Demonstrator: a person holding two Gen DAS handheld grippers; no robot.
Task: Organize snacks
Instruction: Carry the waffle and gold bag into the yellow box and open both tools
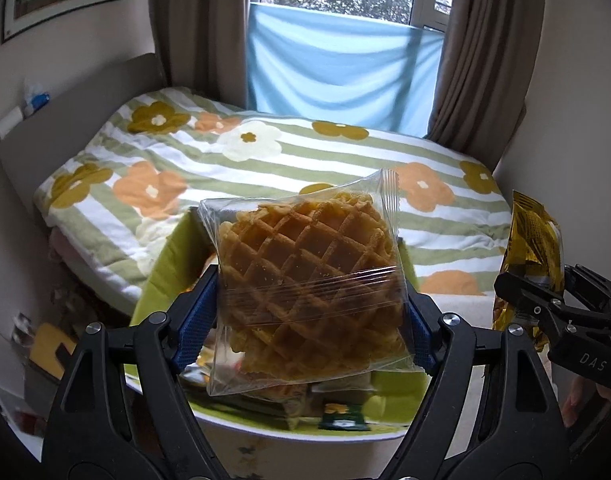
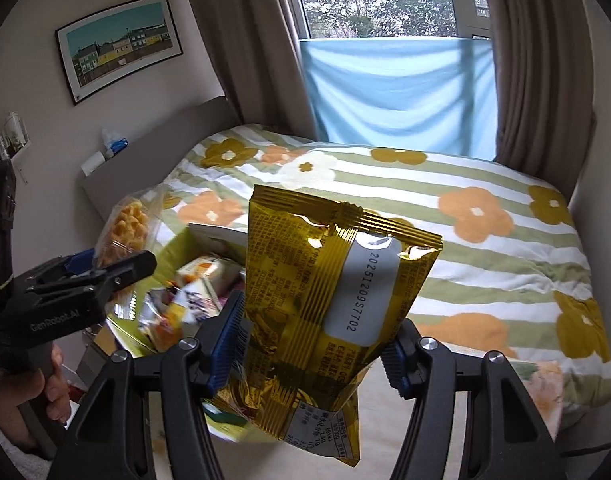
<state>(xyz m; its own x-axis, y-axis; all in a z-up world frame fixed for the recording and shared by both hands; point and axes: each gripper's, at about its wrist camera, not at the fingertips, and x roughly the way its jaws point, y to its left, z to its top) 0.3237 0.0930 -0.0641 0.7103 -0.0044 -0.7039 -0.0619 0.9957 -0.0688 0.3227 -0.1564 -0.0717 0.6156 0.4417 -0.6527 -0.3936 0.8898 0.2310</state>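
Note:
My left gripper point(image 1: 311, 320) is shut on a clear bag of waffle crisps point(image 1: 305, 276) and holds it above a green box point(image 1: 165, 264) that has several snack packs inside. My right gripper point(image 2: 313, 344) is shut on a gold foil snack bag point(image 2: 325, 300) and holds it up beside the green box point(image 2: 173, 252). The gold bag point(image 1: 531, 240) and right gripper point(image 1: 545, 300) show at the right edge of the left wrist view. The waffle bag point(image 2: 129, 228) and left gripper point(image 2: 105, 272) show at the left of the right wrist view.
A bed with a striped flower blanket point(image 1: 265, 152) lies behind the box. Brown curtains point(image 1: 197, 20) and a blue cloth point(image 1: 337, 68) hang at the window. A grey headboard point(image 2: 153, 152) carries tissues. A framed picture point(image 2: 117, 48) hangs on the wall.

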